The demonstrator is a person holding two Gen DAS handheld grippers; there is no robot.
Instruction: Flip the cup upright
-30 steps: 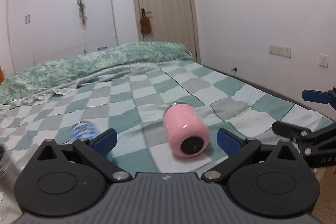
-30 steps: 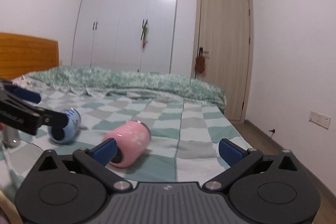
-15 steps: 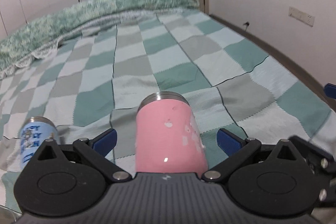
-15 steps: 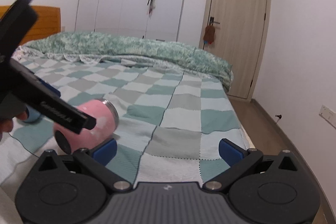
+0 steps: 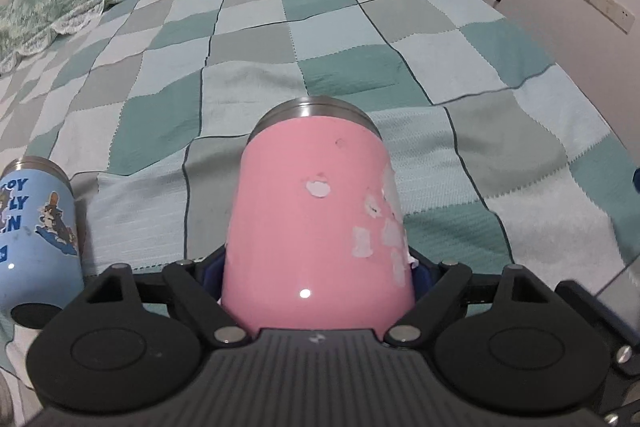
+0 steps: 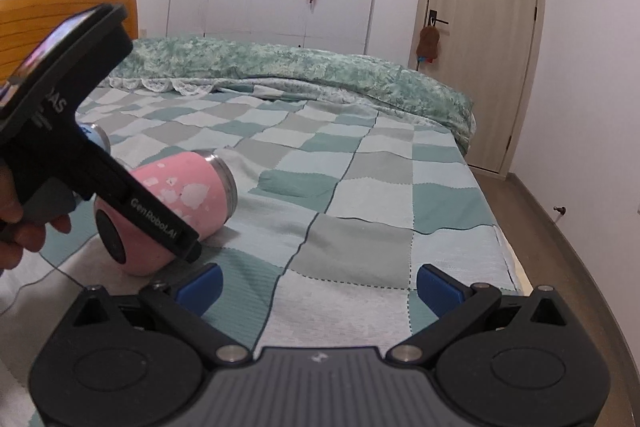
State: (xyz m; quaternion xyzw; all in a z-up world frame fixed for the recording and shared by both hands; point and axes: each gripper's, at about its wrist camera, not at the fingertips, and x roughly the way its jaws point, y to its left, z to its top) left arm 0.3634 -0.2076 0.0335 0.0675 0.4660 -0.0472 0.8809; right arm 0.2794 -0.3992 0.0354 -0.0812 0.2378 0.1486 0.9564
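Observation:
A pink cup (image 5: 316,219) with a steel rim lies on its side on the checked bedspread, its rim pointing away from me. My left gripper (image 5: 318,273) is shut on the pink cup near its base, its blue pads pressed on both sides. In the right wrist view the pink cup (image 6: 188,193) lies at the left with its dark base toward the camera, and the left gripper's black body (image 6: 92,163) crosses it. My right gripper (image 6: 318,285) is open and empty above the bedspread, to the right of the cup.
A blue cartoon cup (image 5: 36,227) lies on its side just left of the pink one. The checked bedspread (image 5: 360,27) stretches ahead to a green duvet (image 6: 280,67). The bed's right edge drops to the floor (image 6: 560,227); a door and wardrobe stand behind.
My left gripper has moved forward over the pink cup and closed its fingers on it. The right gripper has stayed open and drifted slightly.

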